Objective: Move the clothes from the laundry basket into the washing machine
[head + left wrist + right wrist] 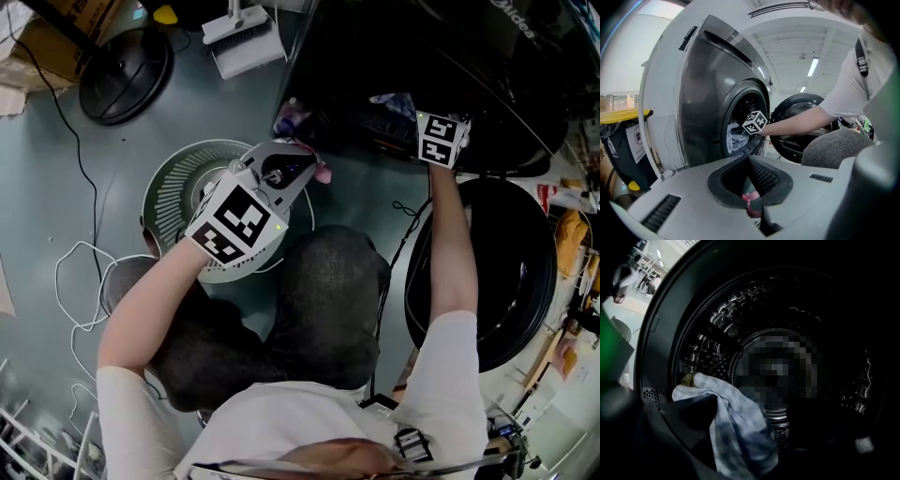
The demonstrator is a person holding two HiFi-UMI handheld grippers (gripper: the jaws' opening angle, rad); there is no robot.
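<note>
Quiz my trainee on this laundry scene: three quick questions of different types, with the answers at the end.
1. True or false: the washing machine's door is shut.
2. The cloth in the left gripper's jaws is: A pink, B green, C yellow.
3. Which gripper reaches into the mouth of the drum?
Key: 1 false, it hangs open. 2 A. 3 the right gripper.

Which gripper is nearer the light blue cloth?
Right. The right gripper is at the washer's mouth beside the light blue cloth; the left gripper hangs over the laundry basket, gripping pink cloth.
</note>
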